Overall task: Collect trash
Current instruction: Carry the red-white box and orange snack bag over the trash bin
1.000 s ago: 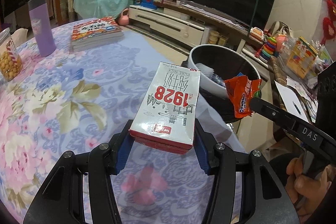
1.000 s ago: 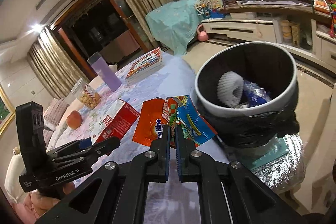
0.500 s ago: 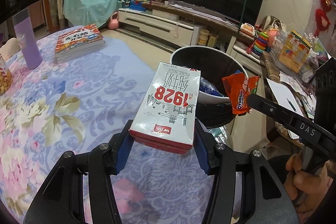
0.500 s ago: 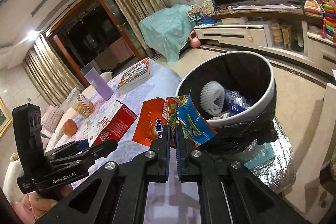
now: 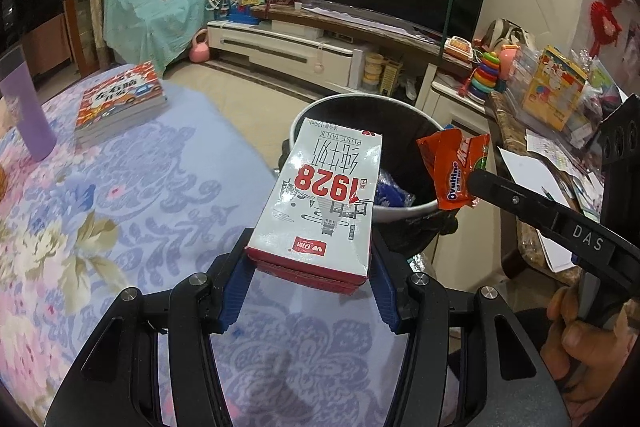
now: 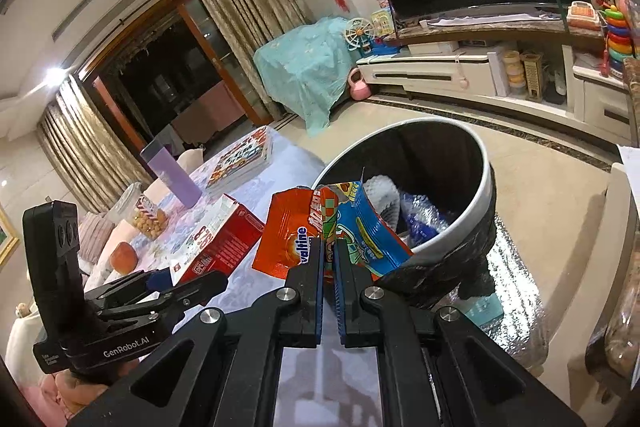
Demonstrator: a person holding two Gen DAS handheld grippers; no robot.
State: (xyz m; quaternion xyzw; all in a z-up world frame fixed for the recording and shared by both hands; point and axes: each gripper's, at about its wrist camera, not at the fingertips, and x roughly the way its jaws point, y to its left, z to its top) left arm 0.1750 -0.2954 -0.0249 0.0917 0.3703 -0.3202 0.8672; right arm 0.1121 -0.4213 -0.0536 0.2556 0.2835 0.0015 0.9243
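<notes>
My left gripper (image 5: 310, 263) is shut on a white and red milk carton (image 5: 324, 201) marked 1928, held above the table edge, its far end over the rim of the black trash bin (image 5: 400, 107). My right gripper (image 6: 329, 259) is shut on an orange Ovaltine wrapper (image 6: 288, 239) and a blue snack wrapper (image 6: 368, 231), held at the near rim of the bin (image 6: 472, 211). The wrapper also shows in the left wrist view (image 5: 456, 167). The bin holds white foam netting (image 6: 380, 191) and blue plastic (image 6: 424, 219).
The table has a floral cloth (image 5: 120, 207). On it lie a stack of books (image 5: 120, 99), a purple tumbler (image 5: 24, 107), a snack jar (image 6: 146, 215) and an orange fruit (image 6: 124, 257). A TV stand (image 5: 300, 47) and a cluttered side counter (image 5: 560, 131) stand beyond the bin.
Both grippers have moved closer to the bin with their loads. The carton's far end now overlaps the bin's rim. Both grips are unchanged.
</notes>
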